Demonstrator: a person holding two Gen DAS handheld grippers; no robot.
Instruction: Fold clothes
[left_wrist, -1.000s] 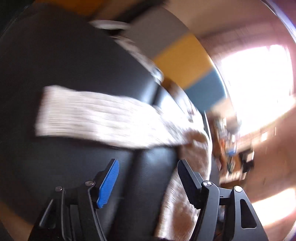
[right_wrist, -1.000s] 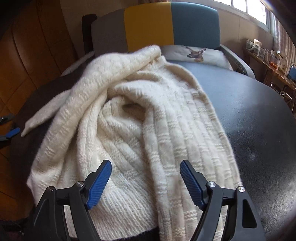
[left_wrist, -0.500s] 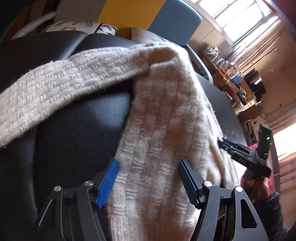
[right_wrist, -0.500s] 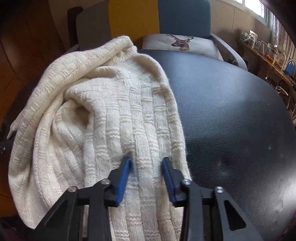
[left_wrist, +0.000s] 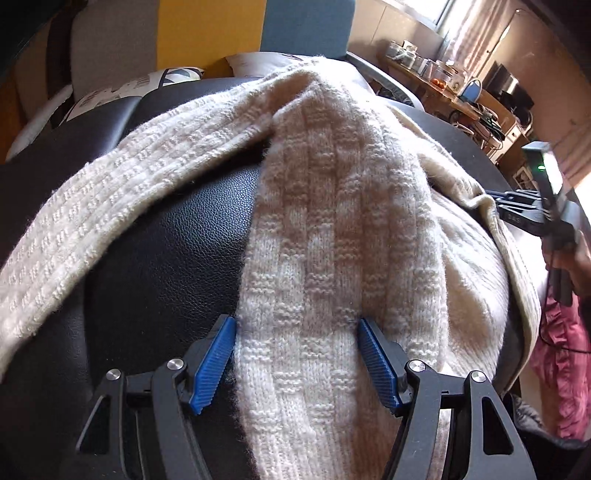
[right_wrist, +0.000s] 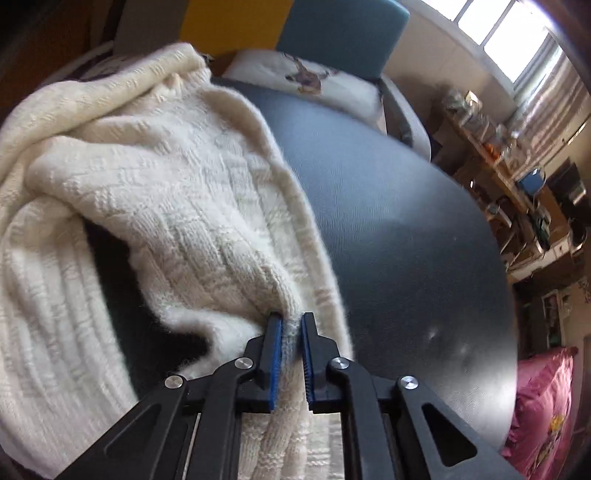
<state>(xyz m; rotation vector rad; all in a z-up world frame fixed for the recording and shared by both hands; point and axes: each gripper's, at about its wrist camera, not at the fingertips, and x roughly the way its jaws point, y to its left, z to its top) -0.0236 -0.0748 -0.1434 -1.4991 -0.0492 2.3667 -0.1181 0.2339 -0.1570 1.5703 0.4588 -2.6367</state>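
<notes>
Cream knit sweater (right_wrist: 177, 206) bunched at the black table's (right_wrist: 406, 229) near edge: my right gripper (right_wrist: 291, 332) is closing on its hem, my left gripper (left_wrist: 295, 354) gapes astride it and must clamp next.

We look steeply down along each pair of tongs, very close over the cream sweater (left_wrist: 332, 221) on the black table (right_wrist: 406, 221). Both views share that sweater and the colour-blocked chair (right_wrist: 332, 33) behind.
</notes>
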